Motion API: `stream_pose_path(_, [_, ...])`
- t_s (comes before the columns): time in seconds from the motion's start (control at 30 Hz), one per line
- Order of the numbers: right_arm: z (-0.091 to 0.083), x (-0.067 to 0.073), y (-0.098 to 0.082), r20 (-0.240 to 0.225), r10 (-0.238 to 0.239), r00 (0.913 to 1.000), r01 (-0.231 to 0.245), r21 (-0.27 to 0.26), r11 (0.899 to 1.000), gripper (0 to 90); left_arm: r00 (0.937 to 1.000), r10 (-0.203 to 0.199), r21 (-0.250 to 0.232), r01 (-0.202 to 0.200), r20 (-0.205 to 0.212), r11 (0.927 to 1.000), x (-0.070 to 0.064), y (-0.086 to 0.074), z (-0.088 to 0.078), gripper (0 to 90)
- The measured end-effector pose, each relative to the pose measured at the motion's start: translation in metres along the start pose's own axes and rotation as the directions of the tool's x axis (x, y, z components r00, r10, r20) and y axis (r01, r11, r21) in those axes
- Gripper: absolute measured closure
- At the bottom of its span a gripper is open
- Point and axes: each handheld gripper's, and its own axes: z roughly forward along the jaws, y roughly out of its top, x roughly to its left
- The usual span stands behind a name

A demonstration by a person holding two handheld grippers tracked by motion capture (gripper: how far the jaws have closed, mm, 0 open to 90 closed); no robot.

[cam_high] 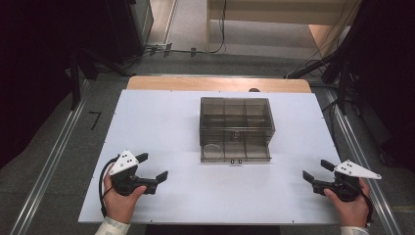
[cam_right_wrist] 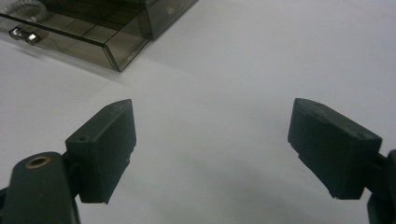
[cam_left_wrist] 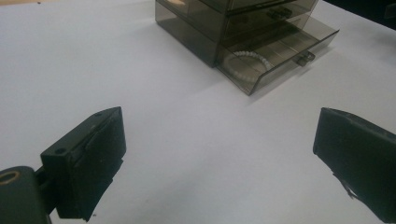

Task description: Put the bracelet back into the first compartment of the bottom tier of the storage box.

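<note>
1. The smoky plastic drawer box sits mid-table, its bottom drawer pulled out toward the person; a white bead bracelet lies in the drawer's left compartment
2. Left gripper and right gripper rest nearer the person than the box, jaws spread, holding nothing
3. The bracelet looks light, limp and slippery; best pinched across one strand
</note>
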Motion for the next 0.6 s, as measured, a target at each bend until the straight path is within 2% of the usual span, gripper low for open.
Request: stream_pose_path(0.6, [0.0, 0.0, 0.0, -0.002, 0.001, 1.0, -0.001, 0.001, 1.0, 13.6, 0.9998, -0.014, -0.001, 0.014, -0.013, 0.9999, 0.008, -0.01, -0.015, 3.2])
